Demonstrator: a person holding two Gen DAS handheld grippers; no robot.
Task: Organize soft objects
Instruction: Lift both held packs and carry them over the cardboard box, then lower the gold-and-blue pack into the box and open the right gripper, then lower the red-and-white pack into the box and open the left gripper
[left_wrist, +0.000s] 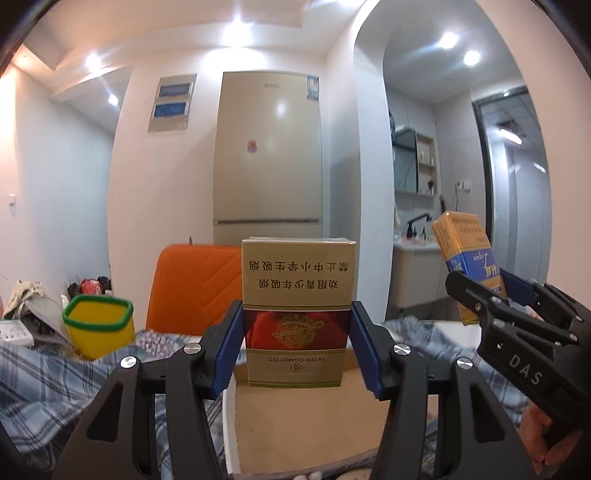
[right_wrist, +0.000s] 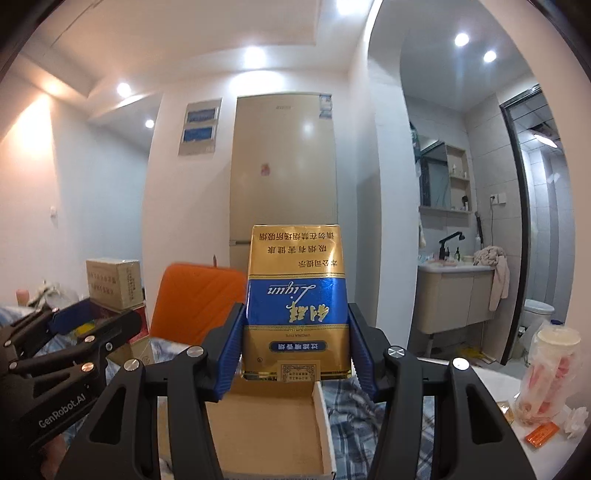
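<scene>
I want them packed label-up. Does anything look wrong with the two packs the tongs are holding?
Yes. Both the red-and-gold pack in the left tongs and the blue-and-gold pack in the right tongs are upside down: their print reads inverted.

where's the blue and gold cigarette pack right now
The blue and gold pack is clamped upside down in the right gripper, above the open cardboard box, with the fridge behind it.

Left gripper (left_wrist: 297, 343): red-banded cigarette pack (left_wrist: 297, 314) upright between its pads, above the open cardboard box (left_wrist: 295, 417).
Right gripper (right_wrist: 295, 347): Liqun cigarette pack (right_wrist: 297, 306) held upright, over the same box.
Behind: cushion (left_wrist: 192, 288), then refrigerator (left_wrist: 267, 155).
Left: cup (left_wrist: 99, 325) on the plaid bedding (left_wrist: 44, 376).
</scene>
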